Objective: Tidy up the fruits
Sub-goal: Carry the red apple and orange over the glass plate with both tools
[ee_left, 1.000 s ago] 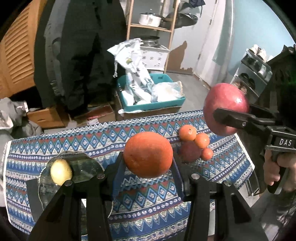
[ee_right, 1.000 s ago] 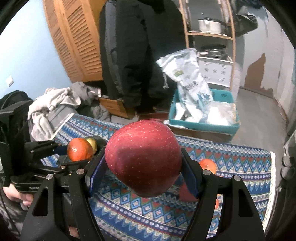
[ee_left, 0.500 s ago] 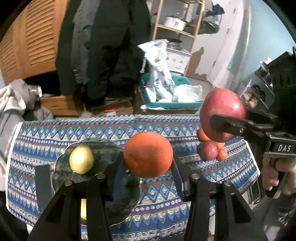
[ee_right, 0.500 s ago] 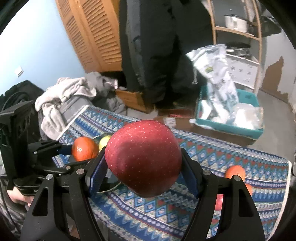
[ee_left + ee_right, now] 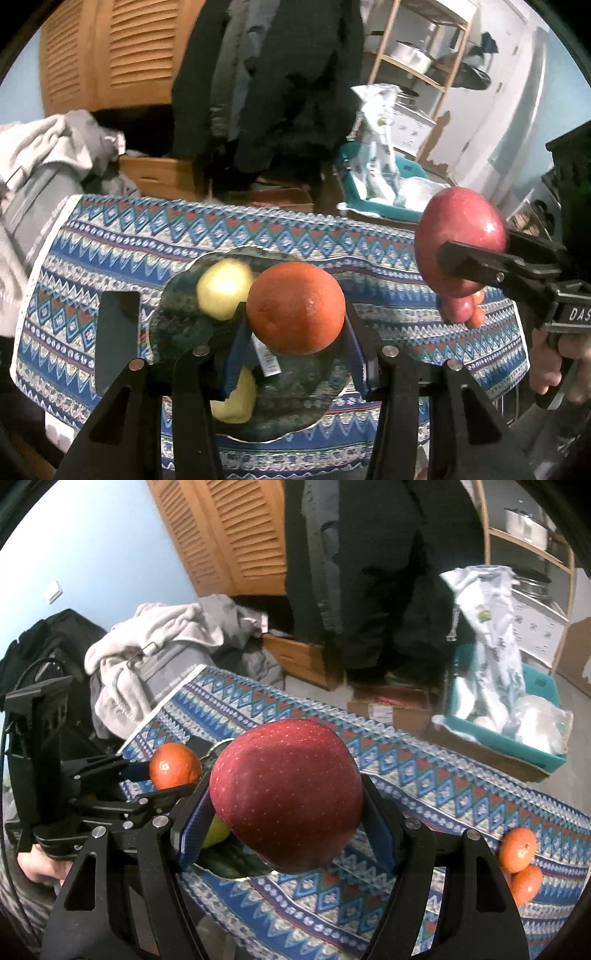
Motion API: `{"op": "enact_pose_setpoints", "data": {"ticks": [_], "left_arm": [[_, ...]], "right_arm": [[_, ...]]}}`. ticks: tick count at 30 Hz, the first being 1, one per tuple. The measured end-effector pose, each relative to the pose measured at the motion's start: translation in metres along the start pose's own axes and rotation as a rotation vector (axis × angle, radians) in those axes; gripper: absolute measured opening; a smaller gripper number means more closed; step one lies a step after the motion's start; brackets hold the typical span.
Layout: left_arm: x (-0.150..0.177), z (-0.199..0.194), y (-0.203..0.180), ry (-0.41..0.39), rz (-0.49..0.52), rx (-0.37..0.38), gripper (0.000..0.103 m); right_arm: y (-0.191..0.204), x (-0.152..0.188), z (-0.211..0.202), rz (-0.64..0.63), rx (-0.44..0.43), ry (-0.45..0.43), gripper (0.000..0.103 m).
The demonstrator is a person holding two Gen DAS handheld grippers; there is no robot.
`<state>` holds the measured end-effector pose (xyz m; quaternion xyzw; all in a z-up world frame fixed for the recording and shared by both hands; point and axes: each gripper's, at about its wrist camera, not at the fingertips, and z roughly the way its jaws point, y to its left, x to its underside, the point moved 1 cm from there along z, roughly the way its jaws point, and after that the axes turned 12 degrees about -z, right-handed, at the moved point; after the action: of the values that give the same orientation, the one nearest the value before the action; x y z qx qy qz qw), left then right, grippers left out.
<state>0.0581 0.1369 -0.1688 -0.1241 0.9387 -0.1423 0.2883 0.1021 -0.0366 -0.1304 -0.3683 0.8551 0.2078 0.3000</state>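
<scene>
the orange is clamped between the two blue pads of the left gripper and hangs in the air over the dark green plate, a little toward the 3 o'clock side of the plate's middle. on the plate one yellow fruit lies at about 11 o'clock from the orange, and a second yellow fruit lies at about 7 o'clock, partly hidden behind the left finger. the red apple is squeezed firmly in the right gripper and is also in the air, at about 2 o'clock from the orange in the left wrist view, above the 3 o'clock end of the table. under it, small fruits stay on the patterned tablecloth: two small oranges touching each other at 3 o'clock in the right wrist view, with a reddish fruit just beside them. a flat dark object lies on the cloth at 9 o'clock from the plate. behind the table, at 12 o'clock, a person in dark clothes stands, and a teal bin with bags sits on the floor at 2 o'clock.
</scene>
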Motion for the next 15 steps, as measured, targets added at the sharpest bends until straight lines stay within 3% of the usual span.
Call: {"op": "enact_pose_setpoints", "data": {"ticks": [15], "left_arm": [[0.003,0.036,0.056,0.069,-0.091,-0.087,0.049]], "right_arm": [[0.022,-0.006,0.073,-0.010,-0.053,0.105,0.074]]}}
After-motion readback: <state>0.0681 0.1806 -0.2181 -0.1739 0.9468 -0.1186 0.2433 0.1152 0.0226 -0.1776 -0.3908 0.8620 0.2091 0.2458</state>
